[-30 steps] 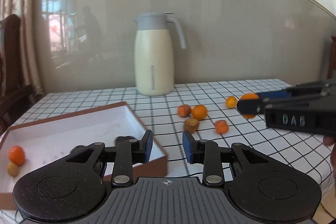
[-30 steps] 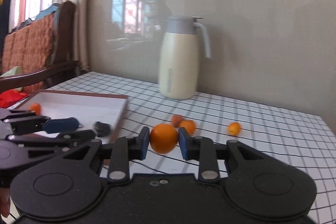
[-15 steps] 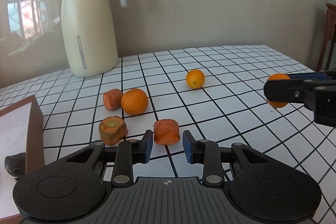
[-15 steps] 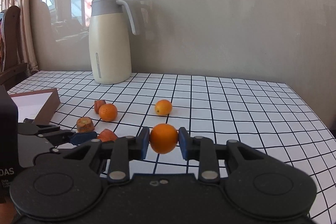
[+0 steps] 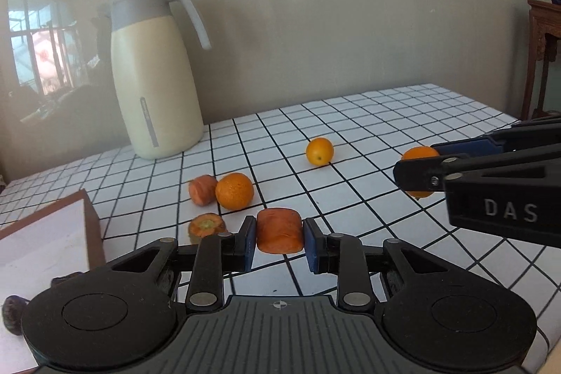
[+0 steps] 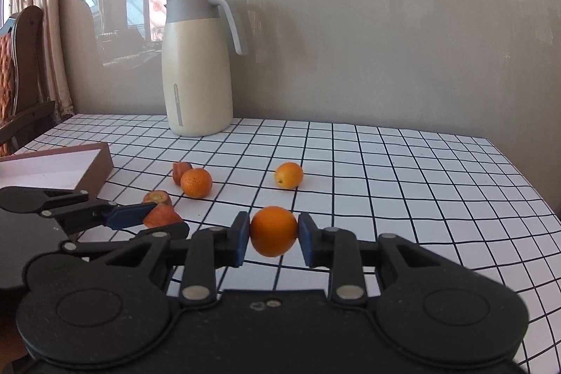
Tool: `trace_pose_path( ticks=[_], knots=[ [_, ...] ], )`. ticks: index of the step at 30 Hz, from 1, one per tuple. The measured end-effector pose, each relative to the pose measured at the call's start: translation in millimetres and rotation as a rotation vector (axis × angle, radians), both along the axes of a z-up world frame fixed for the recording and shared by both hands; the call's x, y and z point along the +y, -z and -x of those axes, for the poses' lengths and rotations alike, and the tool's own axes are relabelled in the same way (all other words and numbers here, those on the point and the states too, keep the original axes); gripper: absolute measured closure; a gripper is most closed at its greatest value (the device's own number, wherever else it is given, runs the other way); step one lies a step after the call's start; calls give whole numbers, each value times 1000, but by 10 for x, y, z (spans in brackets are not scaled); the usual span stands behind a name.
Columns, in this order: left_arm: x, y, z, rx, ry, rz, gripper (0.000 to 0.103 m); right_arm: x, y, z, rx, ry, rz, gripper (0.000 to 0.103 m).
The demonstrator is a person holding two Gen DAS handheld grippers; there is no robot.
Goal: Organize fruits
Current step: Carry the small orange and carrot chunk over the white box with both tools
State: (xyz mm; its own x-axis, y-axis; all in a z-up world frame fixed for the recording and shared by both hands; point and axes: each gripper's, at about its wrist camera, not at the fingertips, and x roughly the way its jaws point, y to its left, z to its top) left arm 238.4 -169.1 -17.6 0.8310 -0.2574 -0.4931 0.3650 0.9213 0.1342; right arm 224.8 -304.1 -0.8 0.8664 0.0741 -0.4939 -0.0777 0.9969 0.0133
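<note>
My left gripper point(image 5: 279, 242) is closing on an orange carrot chunk point(image 5: 278, 228) that rests on the checked tablecloth, and both blue pads touch its sides. My right gripper point(image 6: 273, 235) is shut on a round orange point(image 6: 272, 230), held just above the cloth. In the left wrist view that orange point(image 5: 417, 152) shows at the right, between the right gripper's fingers. Loose on the cloth lie a mandarin point(image 5: 234, 191), a carrot piece point(image 5: 202, 190) touching it, a carrot top point(image 5: 207, 226) and a small yellow-orange fruit point(image 5: 319, 151).
A brown box with a white inside point(image 5: 92, 223) stands at the left. A small dark object point(image 5: 10, 312) lies near it. A cream jug point(image 5: 157, 86) stands at the back by the wall. The table's right edge point(image 6: 526, 184) is close, and a wooden chair point(image 6: 24, 65) stands at the far left.
My left gripper moved right from over the box to the loose pieces and closed round a carrot chunk. The right gripper, still holding the orange, swung right, away from the box.
</note>
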Motion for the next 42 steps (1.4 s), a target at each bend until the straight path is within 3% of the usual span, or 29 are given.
trace_pose_path(
  ticks=[8,21,42],
  knots=[
    [489,-96,433,11,-81,72,74,302,-42,176,-3,-68,28,82],
    [1163,-298,967,-87,-172,94,74,951,-201,494,-77,-252,45,82],
    [2463,-412,1134,-157,-439,110,74,2105,-402,464,-170,-507,3,82]
  ],
)
